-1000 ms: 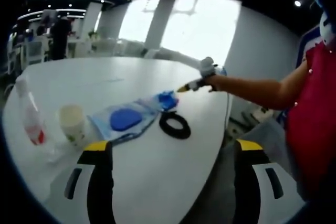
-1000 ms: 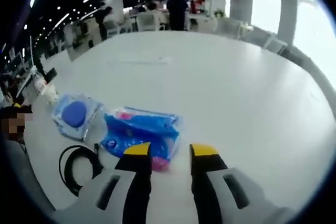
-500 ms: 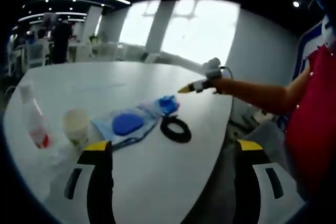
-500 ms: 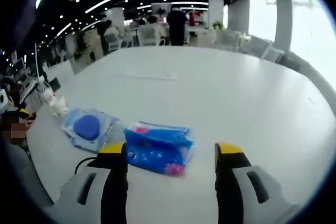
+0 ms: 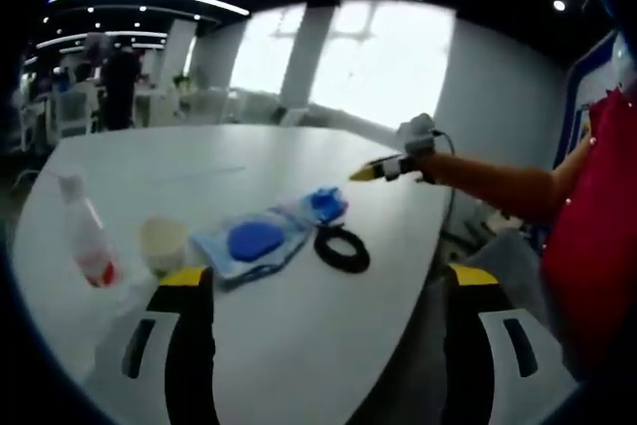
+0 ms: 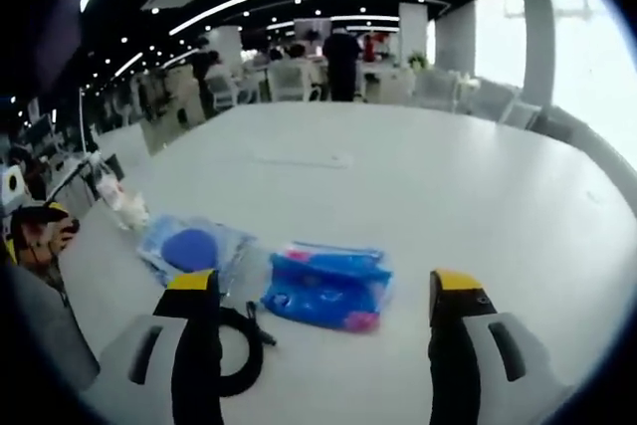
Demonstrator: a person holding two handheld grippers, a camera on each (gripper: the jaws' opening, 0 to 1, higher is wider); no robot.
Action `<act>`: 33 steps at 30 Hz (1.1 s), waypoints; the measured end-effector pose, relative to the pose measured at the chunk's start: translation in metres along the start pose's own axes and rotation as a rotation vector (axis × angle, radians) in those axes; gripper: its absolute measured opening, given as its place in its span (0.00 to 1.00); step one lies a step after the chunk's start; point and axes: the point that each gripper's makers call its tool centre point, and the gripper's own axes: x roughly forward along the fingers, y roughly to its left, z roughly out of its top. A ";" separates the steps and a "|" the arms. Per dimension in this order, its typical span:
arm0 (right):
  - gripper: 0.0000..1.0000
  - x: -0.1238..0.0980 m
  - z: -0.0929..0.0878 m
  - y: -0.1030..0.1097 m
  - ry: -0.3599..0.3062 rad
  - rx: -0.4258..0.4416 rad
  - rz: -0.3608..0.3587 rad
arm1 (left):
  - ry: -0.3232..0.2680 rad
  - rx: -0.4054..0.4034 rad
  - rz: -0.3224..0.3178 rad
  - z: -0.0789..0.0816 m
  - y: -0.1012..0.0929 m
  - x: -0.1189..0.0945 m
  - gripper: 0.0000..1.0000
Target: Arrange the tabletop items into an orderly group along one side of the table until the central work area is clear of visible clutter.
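In the right gripper view, the right tool (image 6: pixel 318 291) has gone from nearly closed at the blue tissue pack (image 6: pixel 328 286) to jaws wide apart and drawn back, so the pack now lies free on the white counter (image 6: pixel 418 176) between the yellow tips without touching them (a release, by the look of it, meaning the pack has probably been set into the row). Read left to right in the left gripper view, that row runs along the near edge: a clear bottle (image 5: pixel 88 243), a paper cup (image 5: pixel 163 243), a clear pouch with a blue disc (image 5: pixel 251 242), the tissue pack, then a black coiled cable (image 5: pixel 342 248). The left tool (image 5: pixel 323 291) hovers with jaws apart, holding nothing. The middle and far side of the counter lie bare, giving ample room, while the cable sits near the rounded edge.
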 end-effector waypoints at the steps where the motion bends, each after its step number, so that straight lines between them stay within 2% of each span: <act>1: 0.86 -0.002 0.000 0.002 -0.002 0.000 0.001 | -0.002 0.001 0.002 0.001 0.000 -0.001 0.93; 7: 0.92 -0.016 0.004 0.026 -0.036 -0.009 0.016 | -0.015 0.002 0.007 0.002 0.000 -0.006 0.95; 11: 0.99 -0.025 0.004 0.041 -0.060 0.006 0.014 | -0.019 0.019 0.014 0.001 -0.003 -0.011 0.99; 16: 0.99 -0.037 0.004 0.069 -0.085 0.014 0.037 | -0.011 0.043 0.034 -0.002 -0.002 -0.017 0.99; 22: 0.99 -0.050 -0.002 0.102 -0.093 -0.007 0.068 | -0.025 0.024 0.058 -0.003 0.004 -0.029 0.99; 27: 0.99 -0.059 -0.010 0.129 -0.092 -0.016 0.095 | -0.030 0.018 0.100 -0.006 0.017 -0.042 0.99; 33: 0.99 -0.065 -0.022 0.152 -0.085 -0.016 0.118 | -0.049 0.028 0.190 -0.007 0.031 -0.063 0.99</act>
